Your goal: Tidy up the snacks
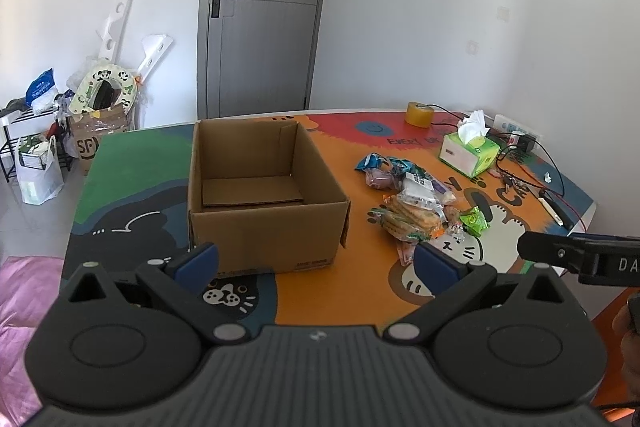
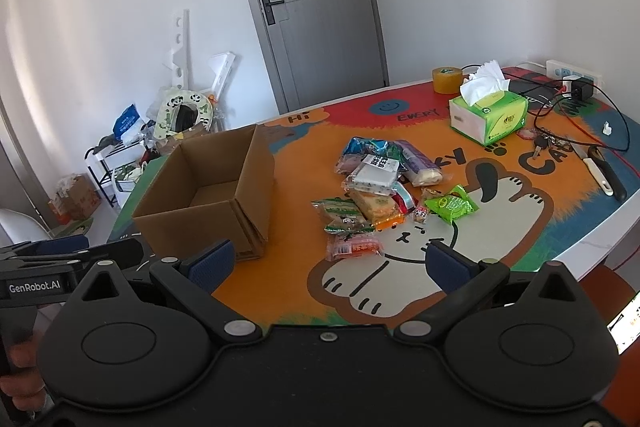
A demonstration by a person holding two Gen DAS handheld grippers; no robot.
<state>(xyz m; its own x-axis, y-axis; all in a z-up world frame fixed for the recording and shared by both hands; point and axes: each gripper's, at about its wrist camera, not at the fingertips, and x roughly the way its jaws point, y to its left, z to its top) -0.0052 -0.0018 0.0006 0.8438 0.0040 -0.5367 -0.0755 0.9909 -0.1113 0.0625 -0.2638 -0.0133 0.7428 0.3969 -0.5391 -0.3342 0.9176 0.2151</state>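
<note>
On table (image 2: 580,251): one cardboard box (image 2: 208,195), one snack pile (image 2: 380,187); both grippers' jaws wide, empty.

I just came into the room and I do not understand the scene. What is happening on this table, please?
A person holds two grippers over a colourful table. Both the left gripper and the right gripper are open and hold nothing. A cardboard box stands open and empty. Beside it lies a pile of snack packets, none moved into the box yet. A tissue box and a tape roll sit further back.
</note>
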